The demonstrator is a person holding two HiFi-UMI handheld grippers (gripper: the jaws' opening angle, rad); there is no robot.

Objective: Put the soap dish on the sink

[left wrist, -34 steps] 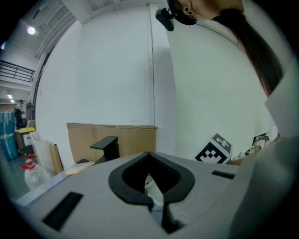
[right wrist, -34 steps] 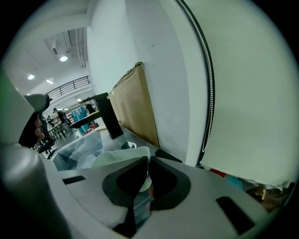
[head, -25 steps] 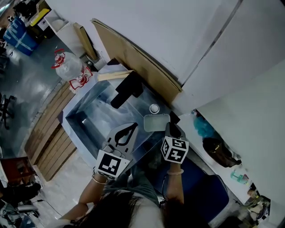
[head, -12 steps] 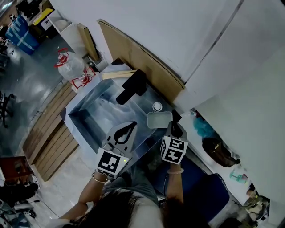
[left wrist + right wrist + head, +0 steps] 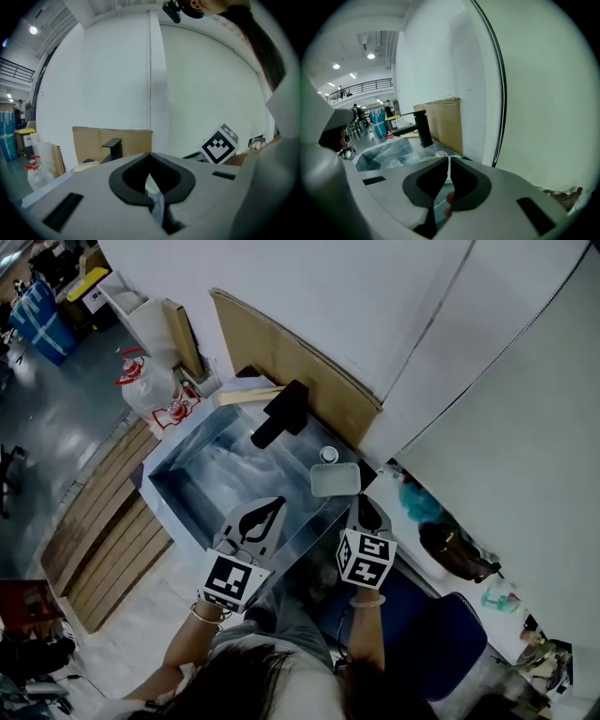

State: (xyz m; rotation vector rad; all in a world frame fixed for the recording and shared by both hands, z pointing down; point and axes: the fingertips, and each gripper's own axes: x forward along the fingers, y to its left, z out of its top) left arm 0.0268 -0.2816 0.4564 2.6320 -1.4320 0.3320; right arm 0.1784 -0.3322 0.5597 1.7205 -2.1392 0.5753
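Note:
The pale green soap dish lies flat on the right rim of the steel sink, beside a small round fitting. A black faucet stands at the sink's back. My right gripper hovers just in front of the dish with its jaws together and nothing visible between them. My left gripper hangs over the sink's front rim, also shut and empty. In both gripper views the dish is hidden behind the jaws.
A cardboard sheet leans on the white wall behind the sink. Plastic bags and a wooden pallet lie to the left. A blue chair and a shelf with a dark bag are at the right.
The head camera has shifted a little. My right gripper has drawn slightly back from the dish, which stays on the rim. The left gripper keeps its place.

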